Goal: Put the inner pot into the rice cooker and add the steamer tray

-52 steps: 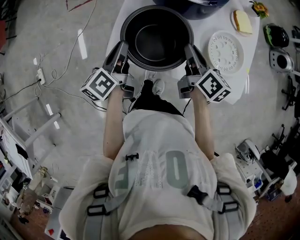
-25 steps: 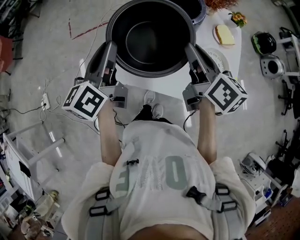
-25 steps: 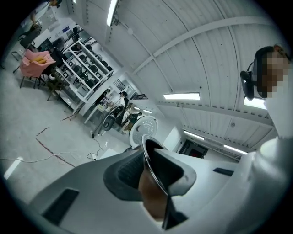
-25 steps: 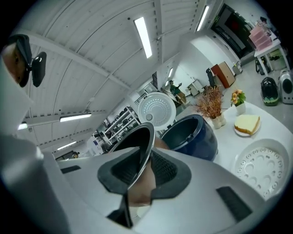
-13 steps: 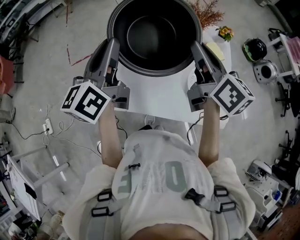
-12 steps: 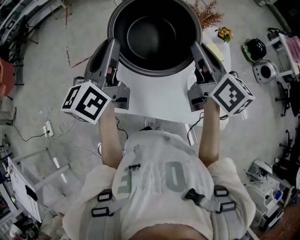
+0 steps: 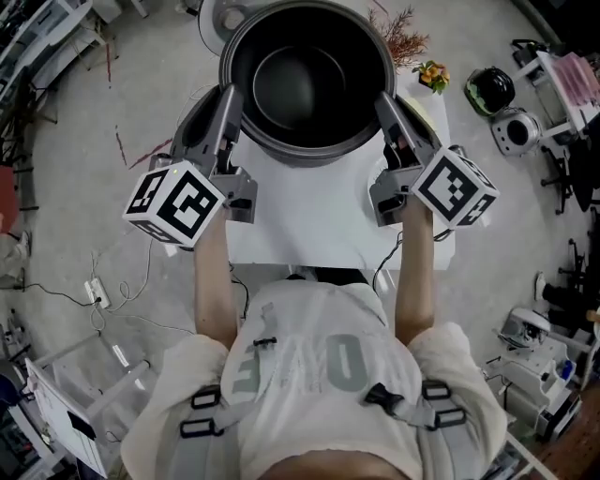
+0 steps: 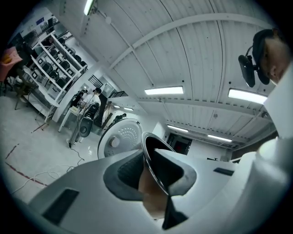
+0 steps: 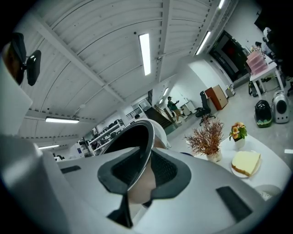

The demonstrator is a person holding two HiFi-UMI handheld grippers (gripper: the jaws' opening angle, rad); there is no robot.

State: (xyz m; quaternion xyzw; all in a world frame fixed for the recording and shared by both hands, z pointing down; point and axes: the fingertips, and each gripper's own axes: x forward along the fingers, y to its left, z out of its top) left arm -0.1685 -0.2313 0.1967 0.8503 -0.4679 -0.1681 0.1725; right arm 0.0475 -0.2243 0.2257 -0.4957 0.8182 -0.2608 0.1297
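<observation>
The black inner pot [image 7: 307, 80] hangs in the air over the far part of the white table [image 7: 309, 220]. My left gripper [image 7: 231, 96] is shut on its left rim, my right gripper [image 7: 382, 99] on its right rim. In the left gripper view the thin metal rim [image 8: 153, 171] runs between the grey pads [image 8: 126, 171]; the right gripper view shows the rim [image 9: 139, 171] pinched the same way. The rice cooker's white open lid [image 8: 120, 142] stands just beyond the pot, its edge [image 7: 216, 17] showing at the top. The steamer tray is hidden in the head view.
A slice of bread on a plate [image 9: 246, 163], a dried plant [image 9: 208, 139] and a small flower vase [image 9: 237, 132] stand on the table's right part. Appliances [image 7: 511, 131] and cables [image 7: 94, 291] lie on the floor around. People stand far off.
Both grippers have carried the pot up and farther away over the table. The steamer tray has slid out of sight behind the right gripper.
</observation>
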